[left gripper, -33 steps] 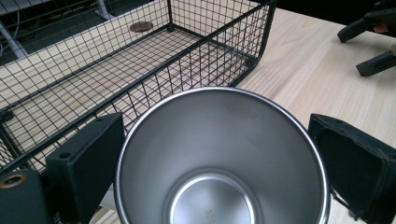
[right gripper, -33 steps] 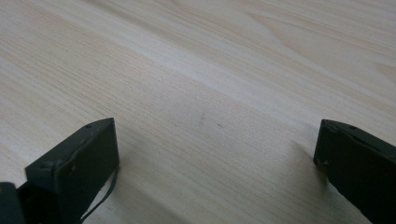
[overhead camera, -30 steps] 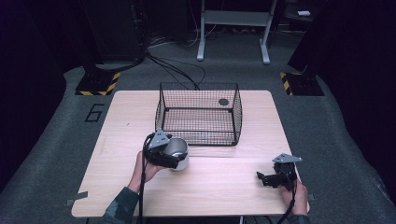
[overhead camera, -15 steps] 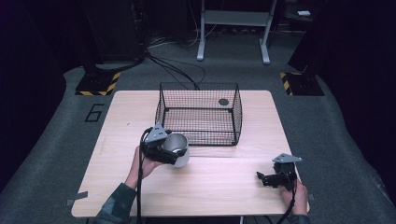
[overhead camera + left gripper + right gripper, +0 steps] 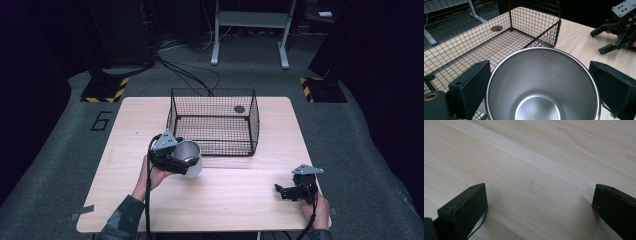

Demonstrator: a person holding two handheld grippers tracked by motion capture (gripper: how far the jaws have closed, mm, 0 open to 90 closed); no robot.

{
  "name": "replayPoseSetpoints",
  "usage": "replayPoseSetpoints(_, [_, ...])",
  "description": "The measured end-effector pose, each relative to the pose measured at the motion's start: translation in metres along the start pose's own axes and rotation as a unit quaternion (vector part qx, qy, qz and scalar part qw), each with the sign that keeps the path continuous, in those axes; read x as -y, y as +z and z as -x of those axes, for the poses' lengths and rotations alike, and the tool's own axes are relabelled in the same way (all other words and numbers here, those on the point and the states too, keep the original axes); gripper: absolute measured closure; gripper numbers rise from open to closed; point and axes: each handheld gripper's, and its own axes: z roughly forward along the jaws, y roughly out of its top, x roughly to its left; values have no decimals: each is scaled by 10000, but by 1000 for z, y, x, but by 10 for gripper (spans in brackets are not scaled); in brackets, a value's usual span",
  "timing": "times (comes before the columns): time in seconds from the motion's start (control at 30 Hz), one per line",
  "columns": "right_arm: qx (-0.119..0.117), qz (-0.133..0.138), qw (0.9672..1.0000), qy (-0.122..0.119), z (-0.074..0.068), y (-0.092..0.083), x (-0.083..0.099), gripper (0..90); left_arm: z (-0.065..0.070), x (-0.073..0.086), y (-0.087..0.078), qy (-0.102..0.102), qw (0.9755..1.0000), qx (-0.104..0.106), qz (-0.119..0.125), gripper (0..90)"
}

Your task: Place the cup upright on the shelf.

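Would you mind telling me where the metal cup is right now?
In the high view the metal cup sits left of centre, between the left gripper's jaws, just outside the wire basket's near-left corner.

Shiny, smooth brushed-steel cup, centre frame; black matt wire-mesh basket, upper left; pale matt wood-grain tabletop; matt black plastic-looking jaws at the bottom corners.

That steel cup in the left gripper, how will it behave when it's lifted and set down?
The steel cup looks rigid and empty, so probably light. Its polished wall may slip between the left hand-held gripper pads. Wider at the rim, it could tip if set on the wire basket floor.
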Motion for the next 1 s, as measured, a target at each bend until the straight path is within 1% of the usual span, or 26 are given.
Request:
replayPoseSetpoints(0.03, [1, 1, 10000, -1, 0, 0, 0, 0, 0, -1, 0, -6, 10000, -2, 65, 67])
replayPoseSetpoints(0.07, [0, 1, 10000, -1, 0, 0, 0, 0, -1, -3, -1, 16, 10000, 24, 31, 67])
replayPoseSetpoints(0.1, [0, 1, 10000, -2, 0, 0, 0, 0, -1, -5, -2, 13, 10000, 48, 63, 67])
replayPoseSetpoints(0.13, [0, 0, 10000, 2, 0, 0, 0, 0, -1, -6, -2, 17, 9999, 4, 100, 67])
replayPoseSetpoints(0.3, [-1, 0, 10000, -1, 0, 0, 0, 0, -1, -13, -5, 58, 9999, 52, 69, 67])
replayPoseSetpoints(0.33, [-1, 1, 10000, -1, 0, 0, 0, 0, -1, -15, -5, 57, 9999, 26, 125, 67])
replayPoseSetpoints(0.43, [-1, 0, 10000, 0, 0, 0, 0, 0, -1, -20, -6, 95, 9998, 51, 136, 67])
replayPoseSetpoints(0.5, [0, 1, 10000, -1, 0, 0, 0, 0, 0, -26, -7, 123, 9997, 47, 209, 67])
replayPoseSetpoints(0.53, [0, 2, 10000, -1, 0, 0, 0, 0, -1, -28, -8, 134, 9997, 91, 164, 67])
replayPoseSetpoints(0.57, [2, 2, 10000, -2, 0, 0, 0, 0, 0, -30, -8, 135, 9996, 77, 215, 67])
replayPoseSetpoints(0.63, [1, 2, 10000, -1, 0, 0, 0, 0, 0, -34, -8, 184, 9996, 77, 195, 67])
replayPoseSetpoints(0.67, [1, 1, 10000, 0, 0, 0, 0, 0, 0, -36, -8, 202, 9995, 53, 223, 67])
replayPoseSetpoints(0.7, [0, 1, 10000, -1, 0, 0, 0, 0, 0, -37, -9, 190, 9996, 80, 202, 67])
replayPoseSetpoints(0.73, [0, 0, 10000, 0, 0, 0, 0, 0, -1, -39, -9, 208, 9995, 49, 230, 67])
replayPoseSetpoints(0.8, [0, 1, 10000, -1, 0, 0, 0, 0, -2, -44, -10, 228, 9995, 76, 219, 67])
replayPoseSetpoints(0.93, [-2, -3, 10000, -1, 0, 0, 0, 0, -4, -49, -10, 201, 9994, 65, 259, 67])
replayPoseSetpoints(1.0, [-3, -2, 10000, 2, 0, 0, 0, 0, -7, -54, -8, 209, 9994, 49, 287, 67])
